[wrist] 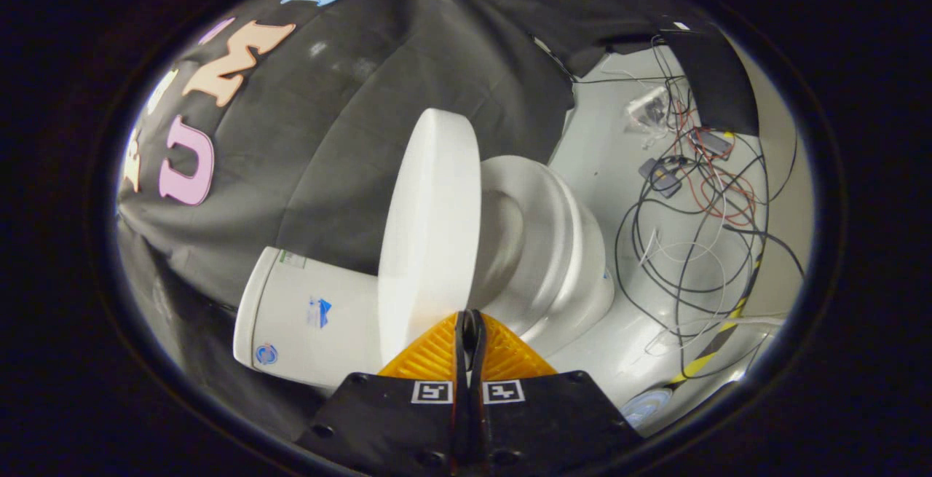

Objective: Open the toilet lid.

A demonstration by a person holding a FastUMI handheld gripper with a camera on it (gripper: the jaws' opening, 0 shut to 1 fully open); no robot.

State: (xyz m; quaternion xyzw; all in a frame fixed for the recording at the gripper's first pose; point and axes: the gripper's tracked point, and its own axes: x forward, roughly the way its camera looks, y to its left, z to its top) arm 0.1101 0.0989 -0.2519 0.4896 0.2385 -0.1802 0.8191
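While the lid [429, 229] stands raised, fingers [502, 349] close together

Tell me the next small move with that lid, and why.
Probably nudge the lid a little further toward the tank. It stands raised off the seat, nearly upright but not visibly resting on the tank, and the gripper, fingers together, sits against its near edge, placed to push.

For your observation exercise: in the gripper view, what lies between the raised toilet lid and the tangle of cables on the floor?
The open toilet seat and bowl lie between the lid and the cables, then bare floor. The gripper is closed at the lid's edge.
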